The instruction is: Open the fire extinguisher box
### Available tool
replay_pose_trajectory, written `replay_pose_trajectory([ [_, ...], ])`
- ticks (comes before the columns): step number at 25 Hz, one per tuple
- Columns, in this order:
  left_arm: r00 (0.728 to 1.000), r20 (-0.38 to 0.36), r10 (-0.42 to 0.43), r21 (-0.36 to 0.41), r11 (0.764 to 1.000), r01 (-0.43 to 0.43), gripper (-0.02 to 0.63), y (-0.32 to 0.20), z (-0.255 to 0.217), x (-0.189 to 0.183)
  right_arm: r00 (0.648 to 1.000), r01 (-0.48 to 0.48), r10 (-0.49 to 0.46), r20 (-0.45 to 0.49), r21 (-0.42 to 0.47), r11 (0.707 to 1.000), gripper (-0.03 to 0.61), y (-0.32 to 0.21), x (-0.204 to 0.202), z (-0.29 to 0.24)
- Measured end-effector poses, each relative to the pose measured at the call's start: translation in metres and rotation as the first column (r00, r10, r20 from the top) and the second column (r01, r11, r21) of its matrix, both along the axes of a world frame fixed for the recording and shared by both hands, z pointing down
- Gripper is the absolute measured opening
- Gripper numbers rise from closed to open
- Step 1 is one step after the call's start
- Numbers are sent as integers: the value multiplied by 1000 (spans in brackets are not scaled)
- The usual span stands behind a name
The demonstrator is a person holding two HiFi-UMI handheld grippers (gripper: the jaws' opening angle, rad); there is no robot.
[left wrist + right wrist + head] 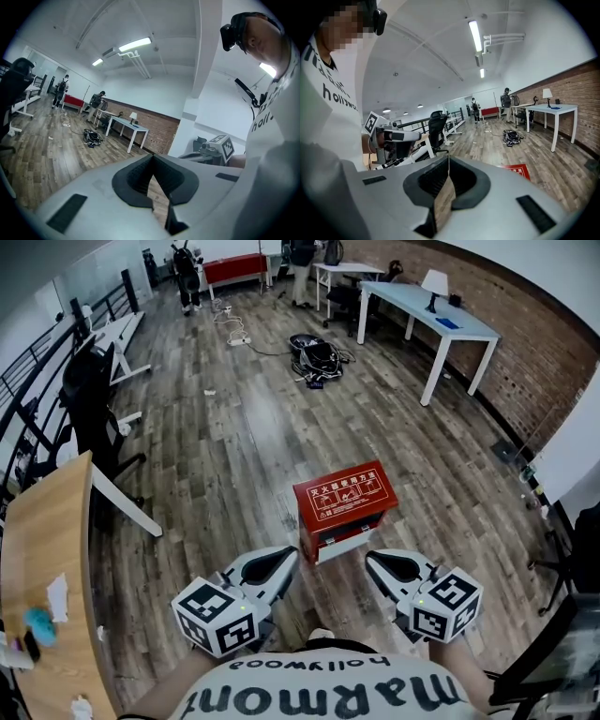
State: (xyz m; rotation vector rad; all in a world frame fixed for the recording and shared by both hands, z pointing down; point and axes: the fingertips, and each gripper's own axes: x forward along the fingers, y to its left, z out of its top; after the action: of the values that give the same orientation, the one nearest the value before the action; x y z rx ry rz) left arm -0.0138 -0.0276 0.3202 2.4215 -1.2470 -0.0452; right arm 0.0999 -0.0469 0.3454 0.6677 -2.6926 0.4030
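Observation:
The red fire extinguisher box stands on the wooden floor just in front of me, lid down, white print on its top. My left gripper hovers near its left lower corner, jaws shut and empty. To the right of the box's front, my right gripper is likewise shut with nothing in it. Neither touches the box. In the left gripper view the jaws meet at a seam and the box is hidden. The right gripper view shows shut jaws and a corner of the red box beyond them.
A wooden table lies at the left, with a black office chair behind it. A white desk stands at the back right along a brick wall. A heap of cables lies on the floor. A person stands far back.

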Motion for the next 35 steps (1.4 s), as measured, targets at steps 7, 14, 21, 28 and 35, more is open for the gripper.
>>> replay_pose_trajectory([
  [7,999,-24,-29,-9,1000,29,5,-34,7,8,999,31,-31,-13,-3,1000,11,-31,8,6],
  [14,998,-11,-56,-14,998,55,5,-52,13,9,1000,24,-24,-10,0,1000,11,-55,18,11],
  [21,997,8,-75,-46,996,75,5,-52,21,4,999,43,-43,6,-25,999,11,-61,12,17],
  [28,998,7,-62,-82,995,62,5,-68,31,0,1000,25,-25,-1,-59,998,11,-71,13,26],
  [35,999,-20,-44,-105,994,41,5,-105,39,-5,1000,-17,15,-24,-98,995,11,-95,18,39],
])
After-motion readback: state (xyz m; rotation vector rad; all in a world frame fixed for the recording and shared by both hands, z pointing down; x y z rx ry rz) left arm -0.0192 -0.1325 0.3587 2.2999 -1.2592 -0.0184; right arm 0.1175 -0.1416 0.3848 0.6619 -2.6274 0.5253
